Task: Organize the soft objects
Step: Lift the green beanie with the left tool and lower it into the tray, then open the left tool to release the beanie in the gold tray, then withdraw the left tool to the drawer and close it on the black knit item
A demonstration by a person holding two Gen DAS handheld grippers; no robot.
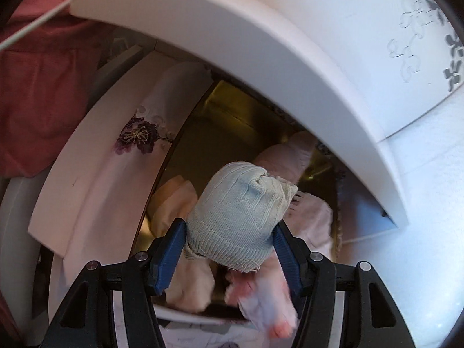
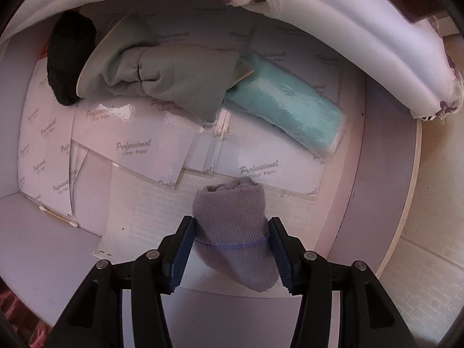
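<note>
In the left wrist view, my left gripper [image 1: 229, 232] is shut on a rolled pale blue and cream knit sock [image 1: 240, 203], and both blue pads press its sides. It hangs over a compartment [image 1: 229, 110] with brown-gold walls that holds pink and cream soft items [image 1: 313, 217]. In the right wrist view, my right gripper [image 2: 230, 232] points down into a white drawer [image 2: 374, 174]. A rolled lilac sock [image 2: 232, 226] lies between its fingers on the drawer floor. The left pad touches it and a thin gap shows at the right fingertip.
Glossy paper sheets [image 2: 133, 142] line the white drawer. At its back lie a grey-green cloth bundle [image 2: 174, 81], a black bundle [image 2: 69, 58] and a teal item in clear wrap [image 2: 287, 107]. A white cloth with purple flowers [image 2: 319, 26] hangs over the rim. Red fabric [image 1: 40, 87] is at the left.
</note>
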